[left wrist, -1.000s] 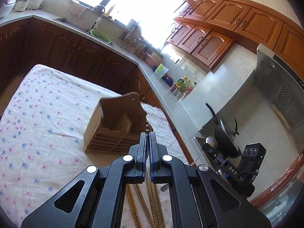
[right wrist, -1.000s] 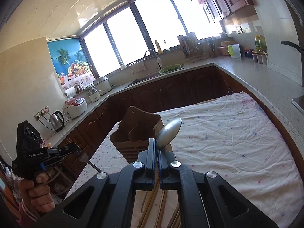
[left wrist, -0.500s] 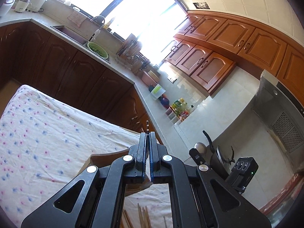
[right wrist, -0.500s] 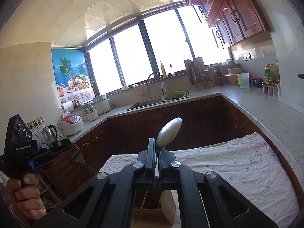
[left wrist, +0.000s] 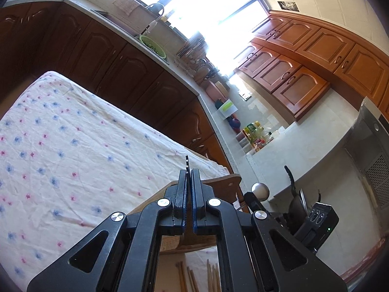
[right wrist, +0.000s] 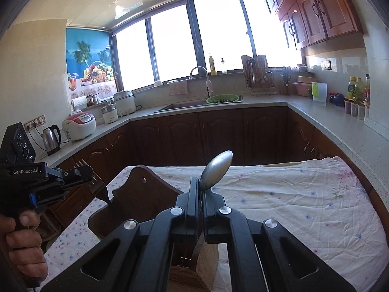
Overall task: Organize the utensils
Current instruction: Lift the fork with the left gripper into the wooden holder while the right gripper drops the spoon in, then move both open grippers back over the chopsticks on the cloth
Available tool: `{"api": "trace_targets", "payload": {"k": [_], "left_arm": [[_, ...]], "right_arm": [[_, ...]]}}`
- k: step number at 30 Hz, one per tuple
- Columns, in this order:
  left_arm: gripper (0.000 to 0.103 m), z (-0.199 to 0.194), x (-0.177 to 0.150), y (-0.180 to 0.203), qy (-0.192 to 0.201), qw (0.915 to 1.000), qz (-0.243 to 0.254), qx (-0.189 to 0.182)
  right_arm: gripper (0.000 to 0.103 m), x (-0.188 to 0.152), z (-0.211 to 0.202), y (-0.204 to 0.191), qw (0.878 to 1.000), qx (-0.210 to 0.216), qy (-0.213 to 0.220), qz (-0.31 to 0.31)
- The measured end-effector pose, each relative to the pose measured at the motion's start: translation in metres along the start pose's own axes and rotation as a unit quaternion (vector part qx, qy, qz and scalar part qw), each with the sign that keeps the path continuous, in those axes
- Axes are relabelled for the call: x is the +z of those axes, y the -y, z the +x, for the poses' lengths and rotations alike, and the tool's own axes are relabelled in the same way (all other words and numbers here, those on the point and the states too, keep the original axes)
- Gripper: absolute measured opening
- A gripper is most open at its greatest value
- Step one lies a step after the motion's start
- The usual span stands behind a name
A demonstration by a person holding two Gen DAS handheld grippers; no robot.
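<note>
In the right wrist view the left gripper [right wrist: 91, 176] comes in from the left edge, held by a hand [right wrist: 20, 241]. Its jaws are closed on a fork [right wrist: 96, 185]: the tines stick up past the fingers and the handle slants down to the right, its tip at the rim of the wooden utensil holder [right wrist: 136, 194]. In the left wrist view the same gripper [left wrist: 188, 182] shows its pads almost together, with only a thin dark edge of the fork [left wrist: 186, 161] rising straight above them; the rest of it is hidden between the fingers.

The holder stands on a flowered tablecloth [right wrist: 279, 202], its tall scalloped back, which has a hanging hole, on the far side. Its near wall and inside are mostly covered by the gripper bodies.

To the right, the right gripper [right wrist: 200, 194] is clamped on the neck of a metal spoon [right wrist: 216, 169]. The bowl points up and tilts right; the handle runs down behind the fingers toward the holder and cannot be followed.

At the bottom of the left wrist view, several chopsticks [left wrist: 211, 275] lie on the cloth just near of the holder [left wrist: 218, 182], cut off by the frame.
</note>
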State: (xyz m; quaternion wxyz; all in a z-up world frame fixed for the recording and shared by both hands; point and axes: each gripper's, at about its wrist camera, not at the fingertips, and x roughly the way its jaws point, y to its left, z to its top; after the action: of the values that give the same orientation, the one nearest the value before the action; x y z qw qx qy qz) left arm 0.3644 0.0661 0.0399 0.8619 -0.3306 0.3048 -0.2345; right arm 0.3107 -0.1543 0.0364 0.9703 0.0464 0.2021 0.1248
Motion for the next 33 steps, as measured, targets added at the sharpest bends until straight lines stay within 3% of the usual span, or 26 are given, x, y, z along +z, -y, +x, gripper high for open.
{"api": "trace_targets", "payload": {"k": [9, 16, 18, 20, 26, 28, 29, 33], "left_arm": [[0.004, 0.002, -0.007, 0.0, -0.001, 0.9999, 0.005, 0.016], [0.008, -0.003, -0.007, 0.004, -0.001, 0.9993, 0.008, 0.037], [0.03, -0.008, -0.007, 0.003, 0.0, 0.9992, 0.001, 0.04], [0.041, -0.016, -0.01, 0.004, 0.009, 0.999, -0.002, 0.043], [0.067, -0.046, -0.024, 0.006, 0.025, 0.9983, -0.01, 0.053], [0.076, -0.058, -0.032, 0.008, 0.032, 0.9976, -0.01, 0.062], [0.081, -0.064, -0.037, 0.008, 0.035, 0.997, -0.01, 0.068], [0.086, -0.084, -0.059, 0.011, 0.043, 0.9955, -0.009, 0.084]], "right_arm": [[0.002, -0.011, 0.008, 0.003, 1.0, 0.002, -0.027, -0.005], [0.007, -0.005, 0.005, 0.013, 0.999, 0.014, -0.031, 0.041], [0.008, -0.004, 0.0, 0.018, 0.998, 0.02, -0.031, 0.056], [0.011, -0.002, -0.006, 0.024, 0.997, 0.021, -0.028, 0.07], [0.043, -0.002, -0.034, 0.034, 0.994, 0.021, -0.007, 0.105], [0.064, -0.005, -0.046, 0.037, 0.993, 0.024, -0.002, 0.115], [0.069, -0.008, -0.054, 0.039, 0.992, 0.026, 0.002, 0.12], [0.084, -0.024, -0.083, 0.044, 0.99, 0.032, 0.003, 0.136]]}}
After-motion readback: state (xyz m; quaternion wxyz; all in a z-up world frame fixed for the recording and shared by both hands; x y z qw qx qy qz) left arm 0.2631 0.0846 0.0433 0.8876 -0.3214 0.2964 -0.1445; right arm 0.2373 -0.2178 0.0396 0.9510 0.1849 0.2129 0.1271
